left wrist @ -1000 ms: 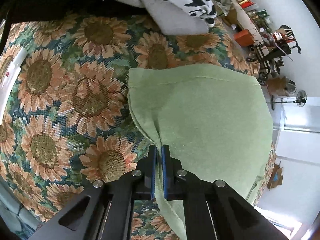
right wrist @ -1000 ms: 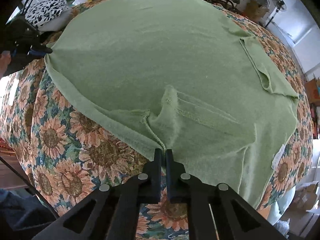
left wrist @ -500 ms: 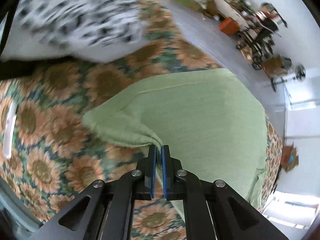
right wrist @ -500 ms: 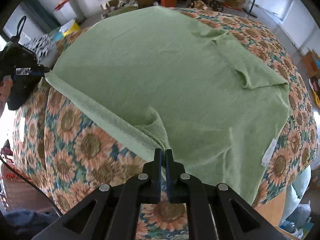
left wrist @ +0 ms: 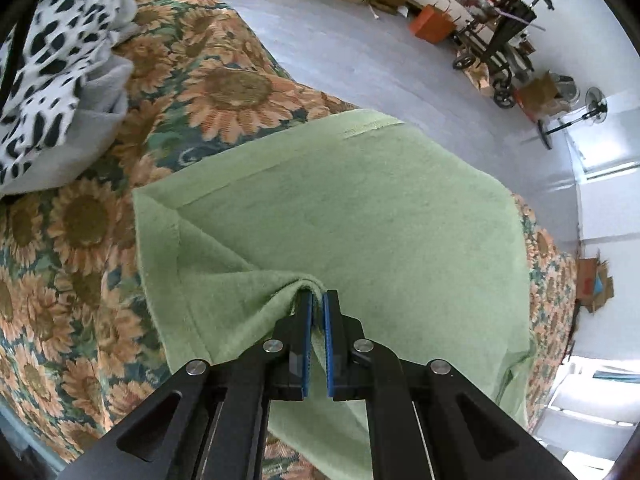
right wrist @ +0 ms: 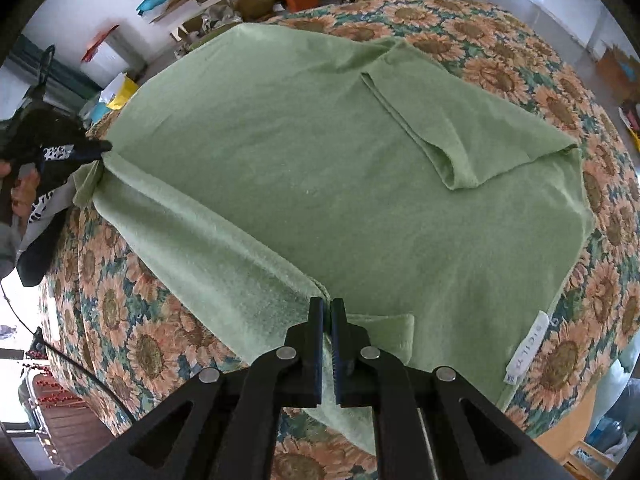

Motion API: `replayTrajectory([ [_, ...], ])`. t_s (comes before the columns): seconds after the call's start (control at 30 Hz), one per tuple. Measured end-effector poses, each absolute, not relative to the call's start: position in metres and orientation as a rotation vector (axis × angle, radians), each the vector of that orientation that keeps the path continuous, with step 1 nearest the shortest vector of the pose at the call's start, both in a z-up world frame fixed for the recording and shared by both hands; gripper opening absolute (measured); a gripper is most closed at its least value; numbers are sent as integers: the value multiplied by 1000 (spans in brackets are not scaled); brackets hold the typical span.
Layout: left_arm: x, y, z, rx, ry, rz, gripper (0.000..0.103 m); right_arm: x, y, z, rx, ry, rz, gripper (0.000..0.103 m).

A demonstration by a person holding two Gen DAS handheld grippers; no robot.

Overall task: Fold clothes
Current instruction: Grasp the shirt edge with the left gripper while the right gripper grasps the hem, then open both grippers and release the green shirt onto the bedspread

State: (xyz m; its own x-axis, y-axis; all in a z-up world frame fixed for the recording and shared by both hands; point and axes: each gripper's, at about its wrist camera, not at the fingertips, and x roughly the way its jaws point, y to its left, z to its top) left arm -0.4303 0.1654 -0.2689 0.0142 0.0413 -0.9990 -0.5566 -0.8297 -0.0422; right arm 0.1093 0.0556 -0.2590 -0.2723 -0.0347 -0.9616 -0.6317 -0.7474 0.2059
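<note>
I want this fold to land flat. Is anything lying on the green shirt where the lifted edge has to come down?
Nothing visible does. The green cotton T-shirt is bare ahead of both grippers, left and right; only its own folded sleeve lies there, on the far side.

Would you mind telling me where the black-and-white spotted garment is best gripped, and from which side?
Probably the spotted garment is best taken at its loose, rumpled edge nearest the green shirt, coming from above on that side. It lies bunched on the sunflower cloth, so raised folds offer something to pinch.
</note>
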Motion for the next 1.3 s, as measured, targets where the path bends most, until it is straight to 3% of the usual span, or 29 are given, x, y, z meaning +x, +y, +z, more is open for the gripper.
replayTrajectory([
  [0.37, -432, 185, -285, -1929, 568, 1844, 5, 124, 57, -276, -1654, 839, 2083, 5],
  [0.6, -442, 200, -275, -1907, 456, 1735, 44, 134, 52, -281, -1668, 841, 2082, 8],
  [0.63, -443, 201, -271, -1891, 433, 1731, 53, 137, 51, -281, -1668, 842, 2079, 12],
  [0.7, -448, 201, -259, -1843, 379, 1739, 60, 141, 51, -282, -1664, 841, 2069, 20],
  [0.83, -463, 186, -236, -1769, 260, 1738, 61, 152, 66, -279, -1646, 870, 2045, 36],
  [0.97, -475, 149, -220, -1704, 190, 1775, 61, 159, 94, -265, -1621, 877, 2056, 44],
  [1.17, -485, 86, -220, -1725, 184, 1852, 61, 121, 89, -235, -1624, 748, 2225, 44],
  [1.2, -486, 77, -225, -1748, 186, 1852, 60, 97, 98, -223, -1634, 724, 2259, 44],
  [1.3, -482, 72, -237, -1801, 169, 1804, 41, 47, 96, -200, -1662, 664, 2348, 44],
])
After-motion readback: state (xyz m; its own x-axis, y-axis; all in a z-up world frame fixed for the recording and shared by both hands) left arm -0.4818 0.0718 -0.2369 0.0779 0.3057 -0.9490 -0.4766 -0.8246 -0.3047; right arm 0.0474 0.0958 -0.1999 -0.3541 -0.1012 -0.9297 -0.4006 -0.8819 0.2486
